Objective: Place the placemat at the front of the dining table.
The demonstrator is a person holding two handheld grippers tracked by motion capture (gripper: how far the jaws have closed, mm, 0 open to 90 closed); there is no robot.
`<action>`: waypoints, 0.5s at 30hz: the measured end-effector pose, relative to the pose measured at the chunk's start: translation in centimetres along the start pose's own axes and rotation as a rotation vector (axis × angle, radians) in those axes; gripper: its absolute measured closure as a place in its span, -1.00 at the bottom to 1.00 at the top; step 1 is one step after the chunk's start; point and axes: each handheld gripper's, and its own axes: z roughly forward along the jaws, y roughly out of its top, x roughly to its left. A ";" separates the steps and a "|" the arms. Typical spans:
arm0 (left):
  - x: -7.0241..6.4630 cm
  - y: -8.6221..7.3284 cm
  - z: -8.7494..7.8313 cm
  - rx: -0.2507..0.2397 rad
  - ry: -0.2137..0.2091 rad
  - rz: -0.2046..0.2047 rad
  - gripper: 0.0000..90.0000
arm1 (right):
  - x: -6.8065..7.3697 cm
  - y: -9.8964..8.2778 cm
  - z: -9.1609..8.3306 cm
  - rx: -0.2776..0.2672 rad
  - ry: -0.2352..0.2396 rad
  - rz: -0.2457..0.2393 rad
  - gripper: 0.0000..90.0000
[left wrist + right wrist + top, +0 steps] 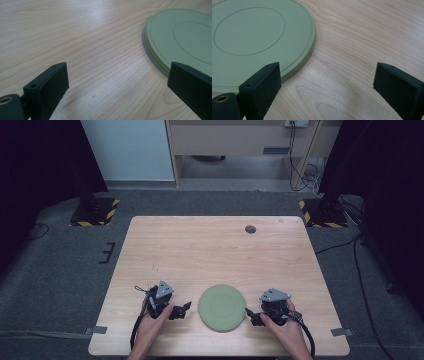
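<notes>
While the green disc (221, 308) lies flat on the wooden table (215, 245), near its front edge and between my two grippers, nothing grips it; it looks like an upturned plate, ring groove on top, rim stacked in thin layers; my left gripper (183, 309) sits just beside its left edge, jaws spread wide, bare wood between them, disc rim behind the right jaw in the left gripper view (160, 37); my right gripper (253, 316) is at the disc's right edge, jaws also wide apart, left jaw over the rim (262, 37); small dark round spot (250, 229) near the table's far edge.
</notes>
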 end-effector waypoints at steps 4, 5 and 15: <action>-0.4 0.0 0.2 0.009 -0.023 0.009 -0.94 | 0.2 0.0 0.1 0.011 0.013 -0.009 -0.82; -0.5 0.0 0.2 0.009 -0.025 0.012 -0.94 | 0.3 0.0 0.2 0.014 0.018 -0.016 -0.82; -1.4 0.0 0.7 0.026 -0.040 0.033 -0.94 | 0.5 -0.1 0.3 0.026 0.028 -0.030 -0.82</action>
